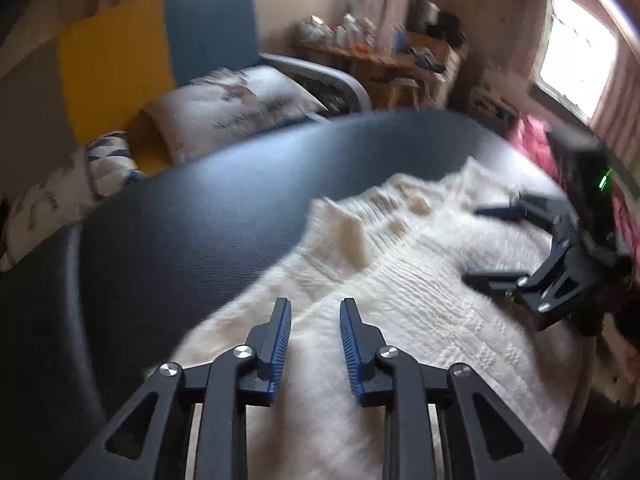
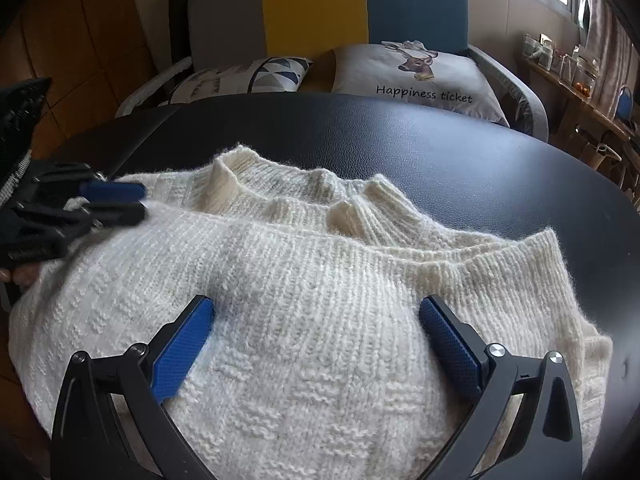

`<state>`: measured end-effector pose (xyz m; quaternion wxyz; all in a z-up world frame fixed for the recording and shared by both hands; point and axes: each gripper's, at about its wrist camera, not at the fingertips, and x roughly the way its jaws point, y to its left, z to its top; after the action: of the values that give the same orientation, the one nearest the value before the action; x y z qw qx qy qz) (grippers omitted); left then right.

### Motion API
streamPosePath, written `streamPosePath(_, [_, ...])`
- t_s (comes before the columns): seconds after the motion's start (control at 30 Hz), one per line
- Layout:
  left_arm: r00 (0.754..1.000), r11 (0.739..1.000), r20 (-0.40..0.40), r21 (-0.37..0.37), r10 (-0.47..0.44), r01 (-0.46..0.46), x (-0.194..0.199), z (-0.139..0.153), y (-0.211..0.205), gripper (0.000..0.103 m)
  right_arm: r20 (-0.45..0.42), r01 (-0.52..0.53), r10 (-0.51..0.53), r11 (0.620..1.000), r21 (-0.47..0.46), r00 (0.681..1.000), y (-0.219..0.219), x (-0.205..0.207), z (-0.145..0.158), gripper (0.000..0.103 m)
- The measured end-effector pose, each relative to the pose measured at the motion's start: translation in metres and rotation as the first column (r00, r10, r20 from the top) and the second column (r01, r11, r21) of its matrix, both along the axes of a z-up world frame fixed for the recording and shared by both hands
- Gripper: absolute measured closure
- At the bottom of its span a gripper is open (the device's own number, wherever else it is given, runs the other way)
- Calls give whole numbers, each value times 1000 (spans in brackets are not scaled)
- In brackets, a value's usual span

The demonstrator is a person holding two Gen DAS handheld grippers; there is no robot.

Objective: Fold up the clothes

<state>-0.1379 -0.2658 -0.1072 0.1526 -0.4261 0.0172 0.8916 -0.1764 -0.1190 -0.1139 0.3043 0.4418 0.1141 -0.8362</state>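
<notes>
Ahead of the right tool (image 2: 316, 332), beyond the sweater (image 2: 304, 288), the dark bench (image 2: 440, 152) lies bare to its far edge. To its left, the left tool (image 2: 120, 204) occupies the sweater's corner. Cushions (image 2: 416, 76) on a sofa (image 2: 320, 12) stand behind the bench edge.

A lived-in home room: beyond the far edge of the black table (image 2: 400, 132) stands a grey, yellow and blue sofa (image 2: 316, 4) with printed cushions (image 2: 416, 76), a cluttered wooden shelf (image 2: 568, 92) sits by curtained windows (image 1: 576, 52).
</notes>
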Motion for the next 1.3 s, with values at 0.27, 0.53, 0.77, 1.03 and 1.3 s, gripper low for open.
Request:
streamPosePath(0.27, [999,1000,-47,3,-19,20,41,16,-8,78,-1,-107,107,989,-106,994,-24,14,31,0])
streamPosePath(0.53, [960,959,42,46,278,-279,16,-21,-17,74,54,-29,28,999,14,998,-56,0,8,0])
streamPosePath(0.77, [970,971,-46,-2,237,-238,38,-4,-11,74,28,-3,4,999,-34,1000,-52,3,10,0])
streamPosePath(1.03, [936,934,22,52,352,-353,63,-12,-50,74,14,-50,50,999,4,999,-51,15,14,0])
streamPosePath(1.3, [886,850,56,260,460,-457,120,1,-90,74,15,-42,43,998,-55,999,-28,31,38,0])
